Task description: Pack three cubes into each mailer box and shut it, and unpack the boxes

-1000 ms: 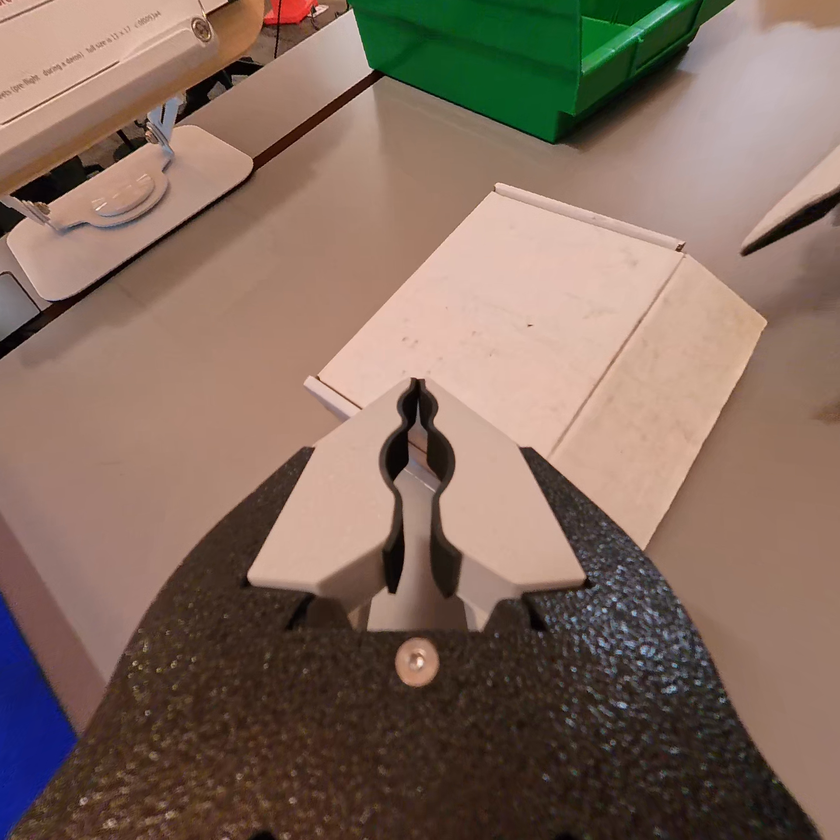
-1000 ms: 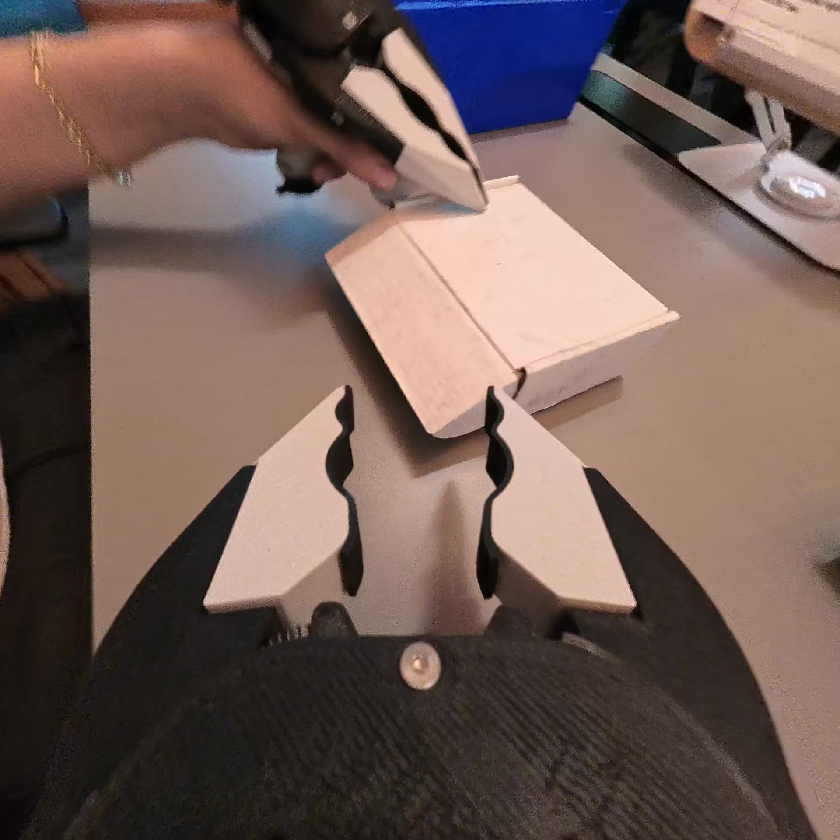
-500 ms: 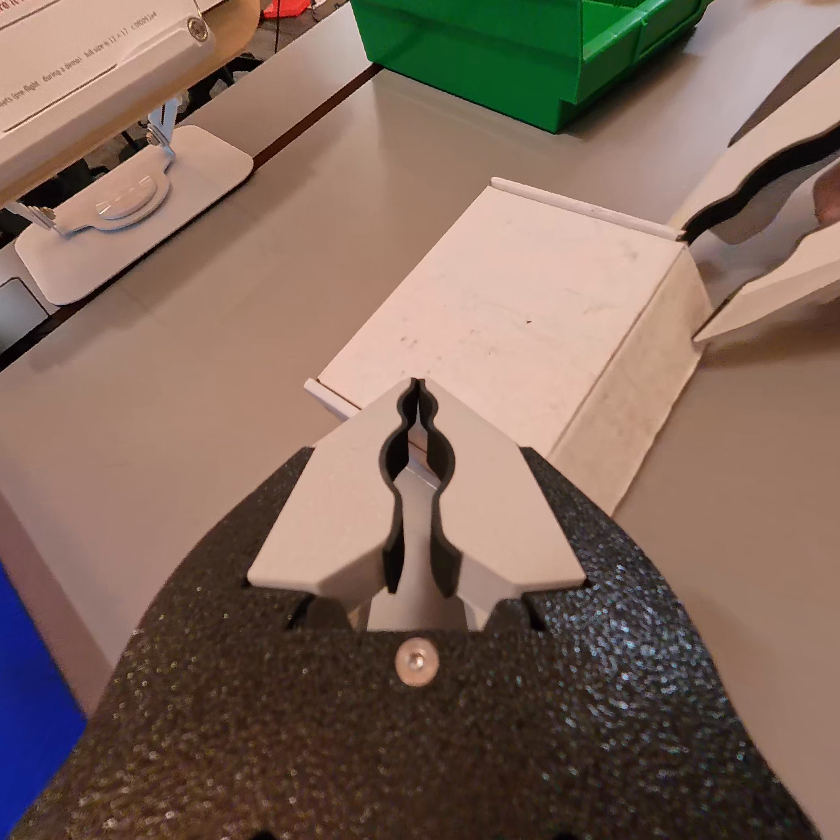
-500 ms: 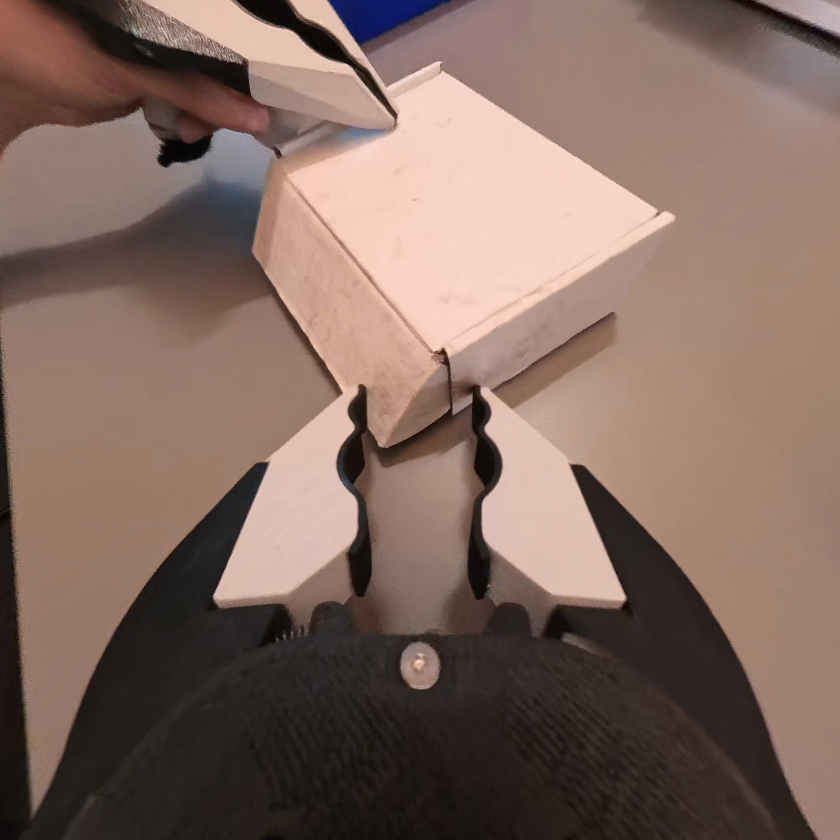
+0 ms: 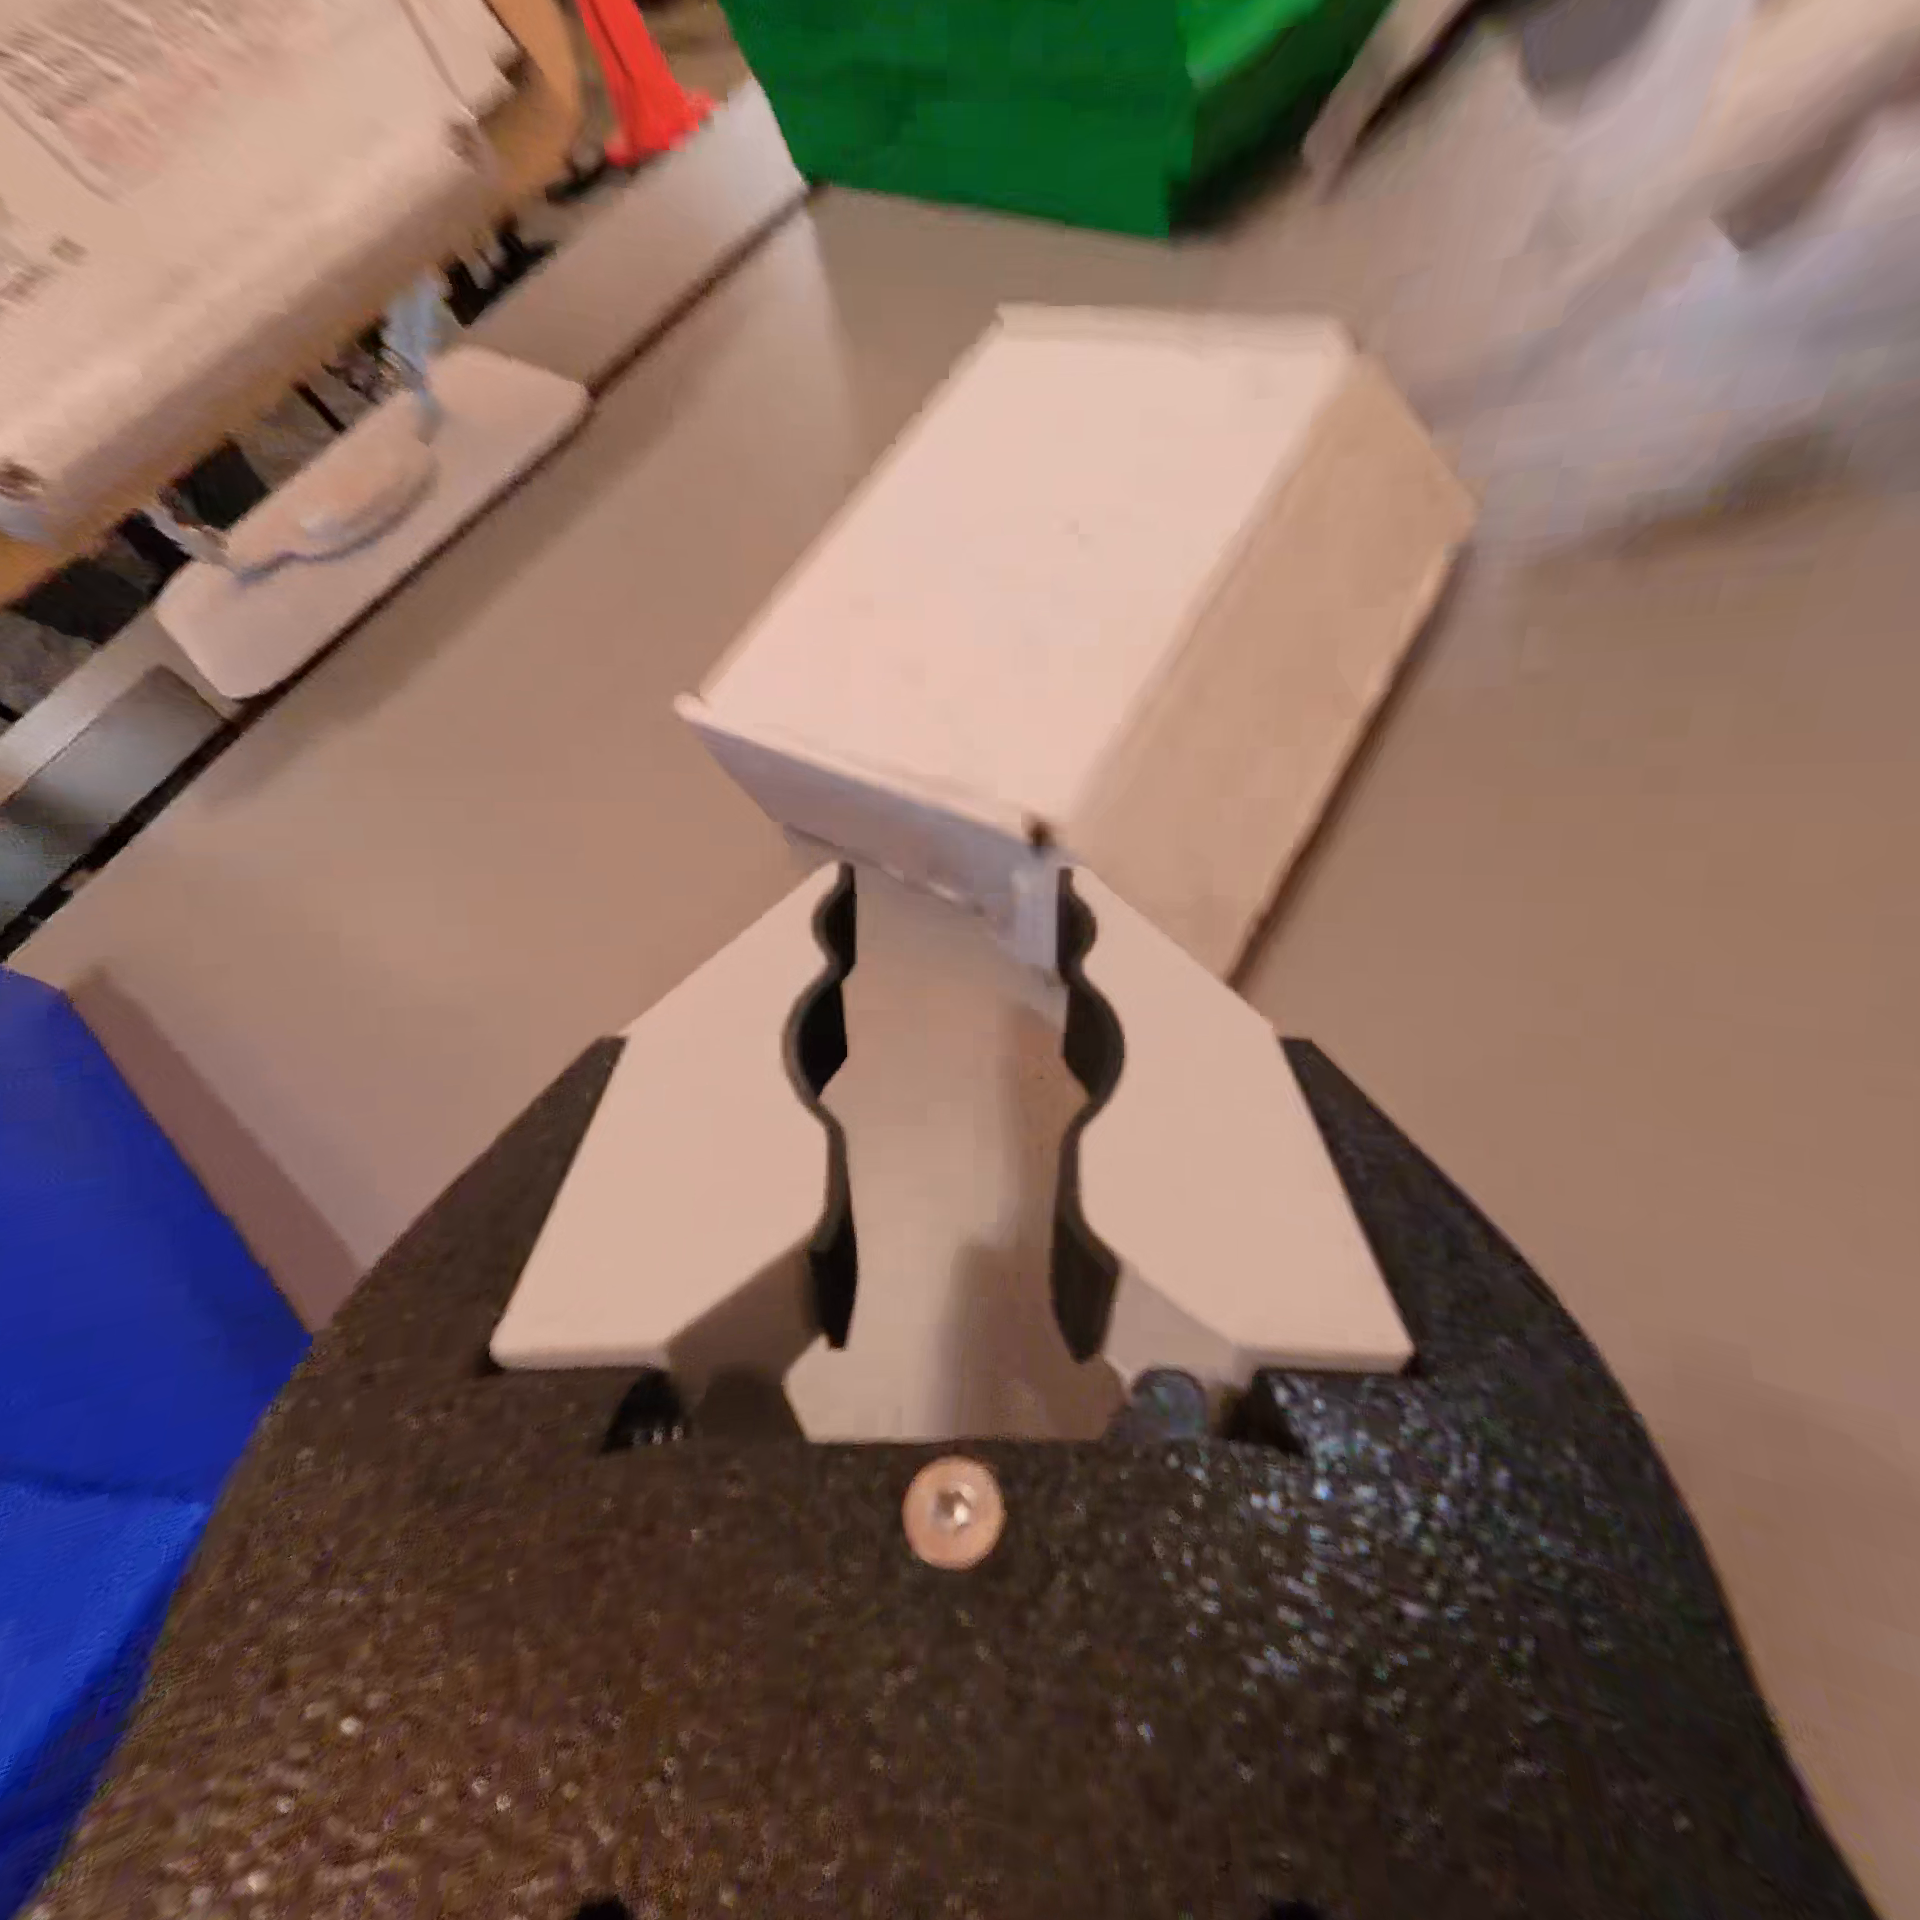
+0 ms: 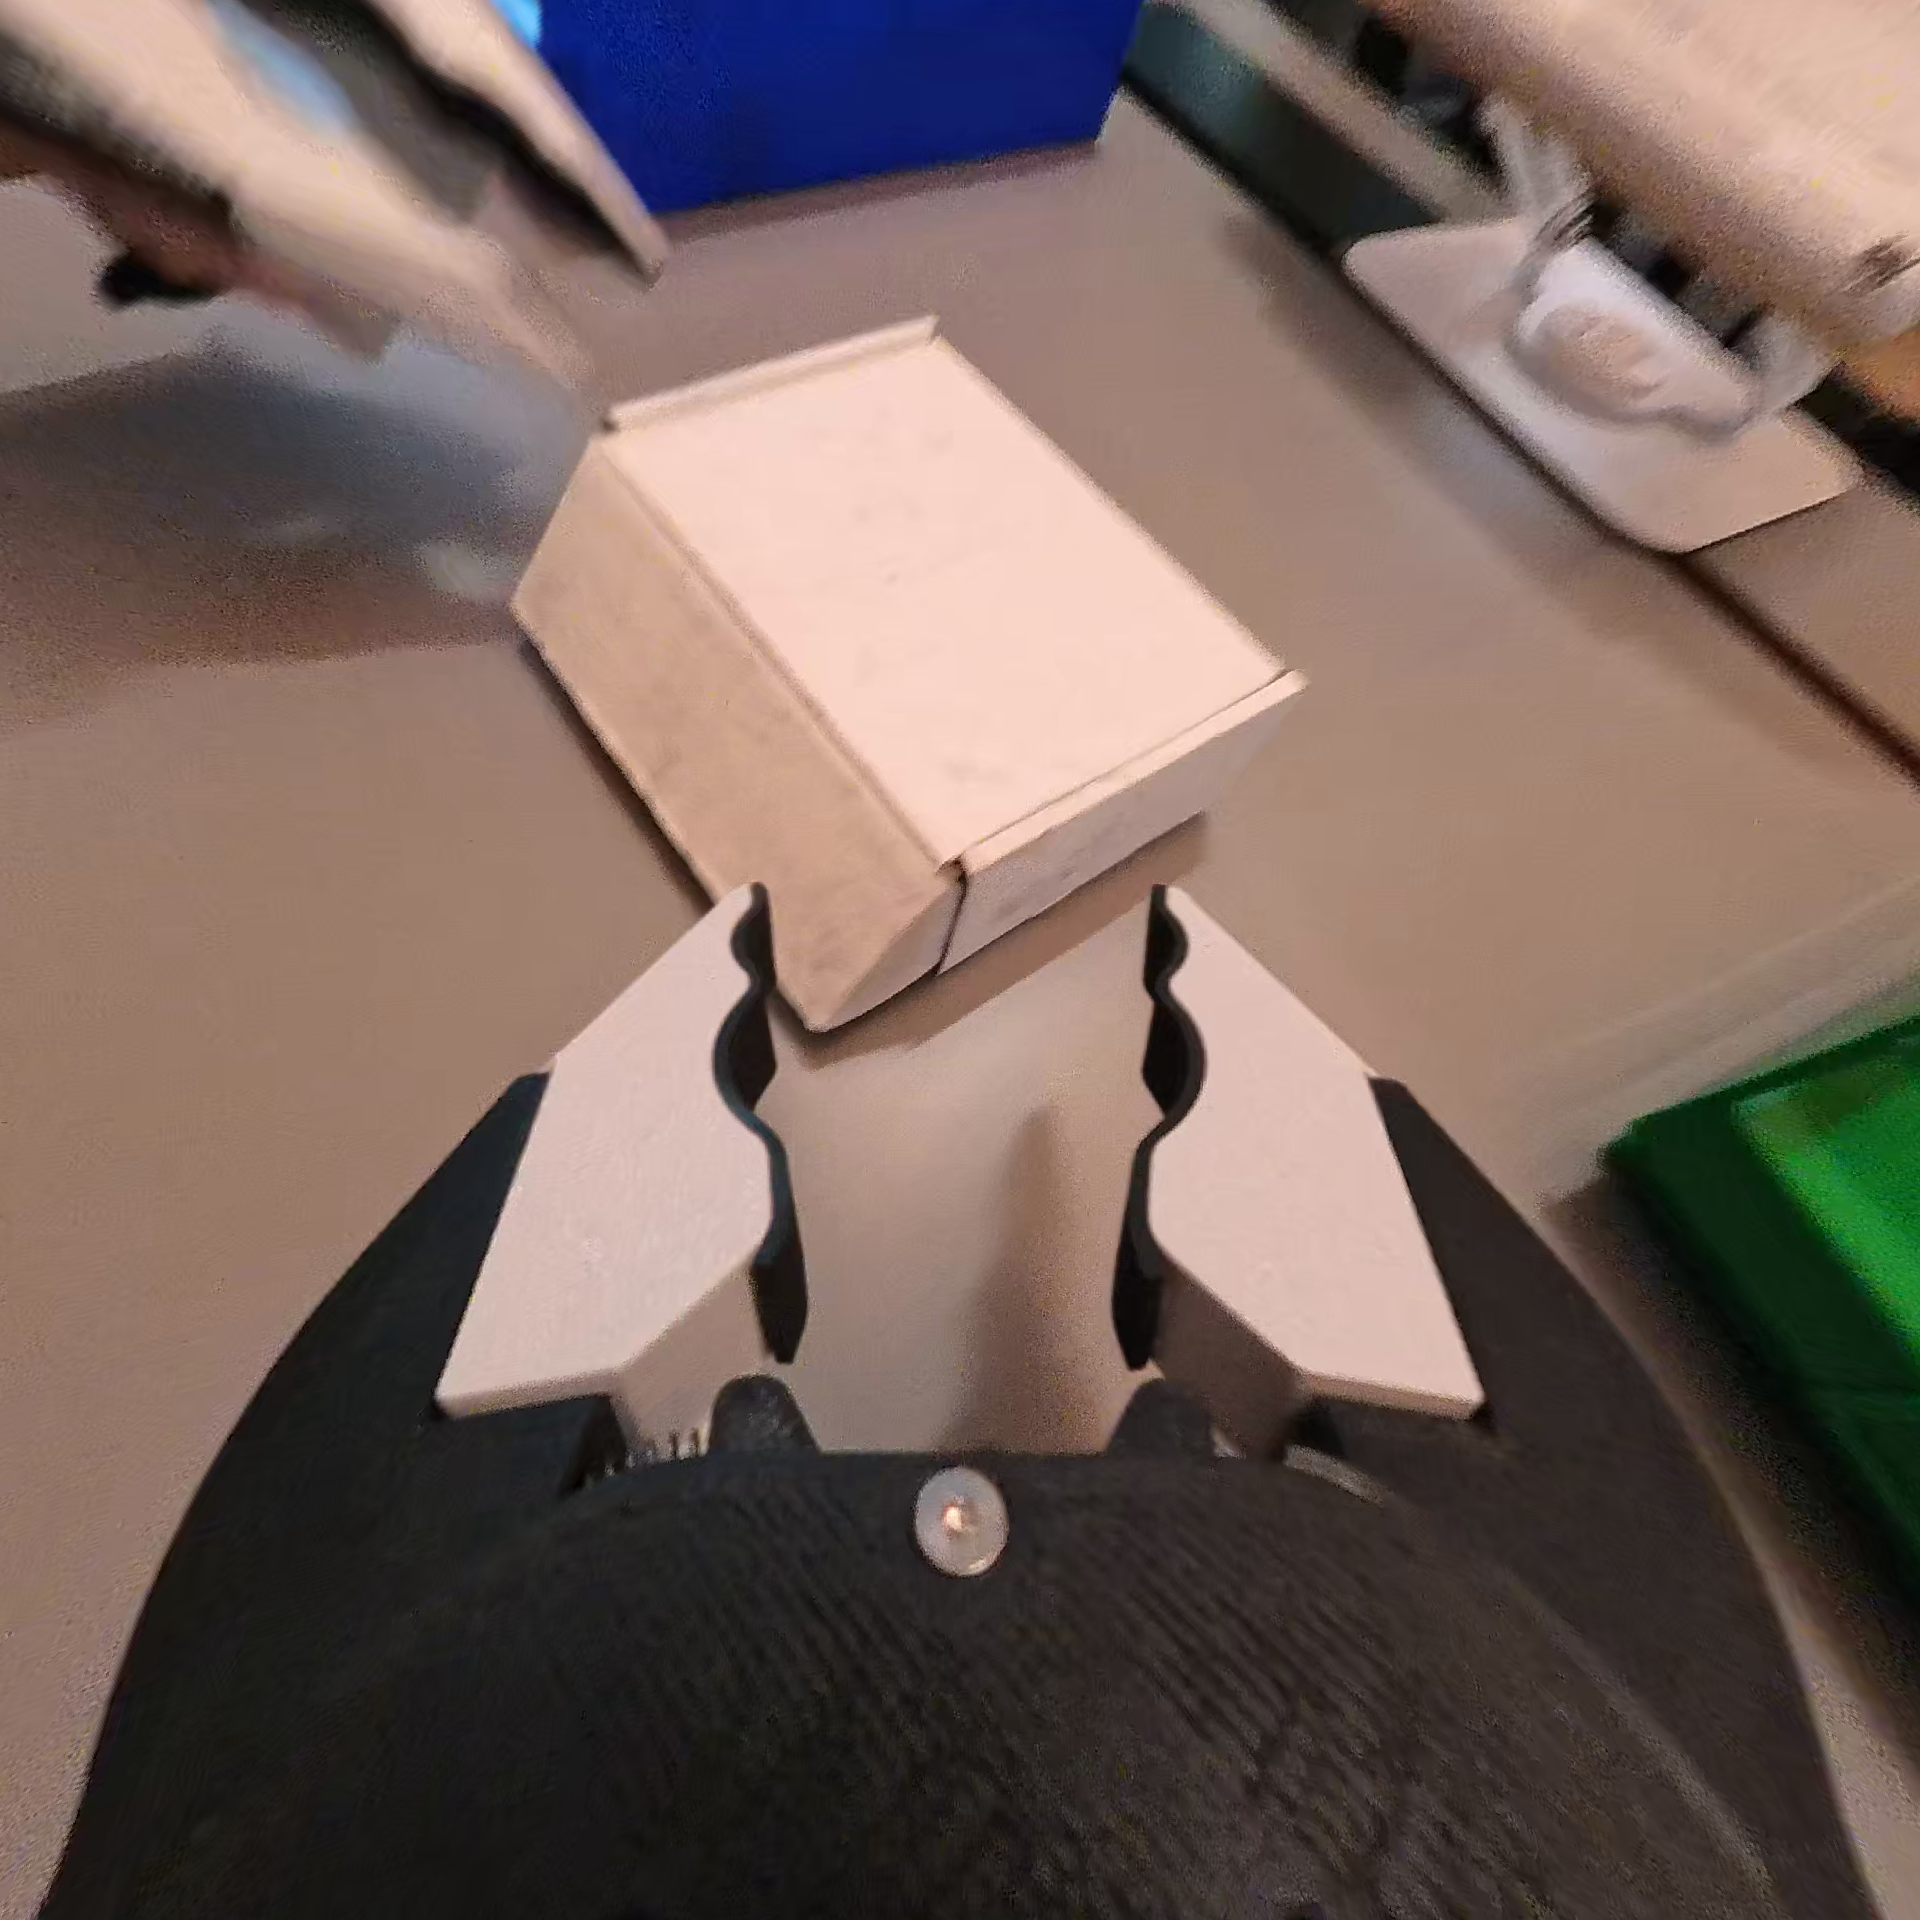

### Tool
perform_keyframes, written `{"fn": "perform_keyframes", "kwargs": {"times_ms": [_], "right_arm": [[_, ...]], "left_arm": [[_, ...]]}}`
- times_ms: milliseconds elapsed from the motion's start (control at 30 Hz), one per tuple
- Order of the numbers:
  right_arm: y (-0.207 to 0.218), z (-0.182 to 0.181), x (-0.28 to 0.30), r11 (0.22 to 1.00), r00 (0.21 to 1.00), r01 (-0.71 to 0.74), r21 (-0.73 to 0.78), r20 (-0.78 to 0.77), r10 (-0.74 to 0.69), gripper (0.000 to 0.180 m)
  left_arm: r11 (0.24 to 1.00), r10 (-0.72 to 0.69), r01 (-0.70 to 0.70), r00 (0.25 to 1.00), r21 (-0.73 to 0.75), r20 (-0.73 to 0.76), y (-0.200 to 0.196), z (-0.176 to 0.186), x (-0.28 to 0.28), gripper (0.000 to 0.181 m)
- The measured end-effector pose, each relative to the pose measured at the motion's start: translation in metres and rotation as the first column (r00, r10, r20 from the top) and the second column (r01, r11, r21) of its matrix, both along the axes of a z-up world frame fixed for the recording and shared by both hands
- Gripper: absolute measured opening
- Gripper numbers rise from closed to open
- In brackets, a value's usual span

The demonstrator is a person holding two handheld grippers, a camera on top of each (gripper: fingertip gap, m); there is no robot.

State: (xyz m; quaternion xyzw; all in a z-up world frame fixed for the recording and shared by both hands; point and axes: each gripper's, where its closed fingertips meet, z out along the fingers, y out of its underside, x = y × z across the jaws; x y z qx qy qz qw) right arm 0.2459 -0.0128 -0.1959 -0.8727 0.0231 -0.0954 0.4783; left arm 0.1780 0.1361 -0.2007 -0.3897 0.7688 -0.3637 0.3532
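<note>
Since half a second ago both grippers have drawn back from the box (image 5: pixel 1049 582): the left gripper (image 5: pixel 951 894), whose fingers were together at the box's near edge, now has them apart, and the right gripper (image 6: pixel 956 914), which had the box's corner between its fingers, now shows that corner just in front of its left fingertip. The side flap that stood out at a slant a second ago now lies folded down against the box. The box is white cardboard, shut, and sits flat on the grey table (image 5: pixel 540 831). In the left wrist view its near end wall comes just up to the fingertips, and a small tab at its lower right corner shows between them; whether it touches the right finger cannot be told through the blur. The right gripper's jaws are wide apart and hold nothing. In the right wrist view the left gripper (image 6: pixel 499 177) shows as a blurred shape above and beyond the far left of the box (image 6: pixel 914 613), clear of it. In the left wrist view the right gripper (image 5: pixel 1704 260) is a pale smear past the box's far right corner. A green bin (image 5: pixel 1039 94) stands beyond the box, a blue bin (image 5: pixel 94 1299) lies at the left edge, and a white stand base (image 5: pixel 374 509) sits on the neighbouring table to the left.
</note>
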Motion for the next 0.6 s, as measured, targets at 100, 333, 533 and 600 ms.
{"fn": "perform_keyframes", "kwargs": {"times_ms": [100, 333, 533, 600], "right_arm": [[0.013, 0.022, 0.028, 0.991, 0.989, 0.109, 0.076, 0.090, -0.116, 0.047], [0.066, 0.005, 0.057, 0.986, 0.954, 0.104, -0.130, 0.294, -0.062, 0.013], [0.086, 0.000, 0.074, 0.966, 0.915, 0.102, -0.237, 0.403, 0.002, 0.000], [0.095, 0.003, 0.074, 0.970, 0.898, 0.072, -0.234, 0.437, 0.039, 0.000]], "left_arm": [[0.985, -0.065, 0.064, 0.998, 0.157, 0.003, -0.015, -0.024, -0.027, 0.035], [0.968, 0.064, -0.058, 0.998, 0.246, -0.018, -0.020, -0.044, -0.022, 0.037], [0.971, 0.061, -0.053, 0.998, 0.232, -0.028, -0.020, -0.044, -0.016, 0.034], [0.971, 0.056, -0.048, 0.998, 0.234, -0.028, -0.021, -0.045, -0.016, 0.032]]}}
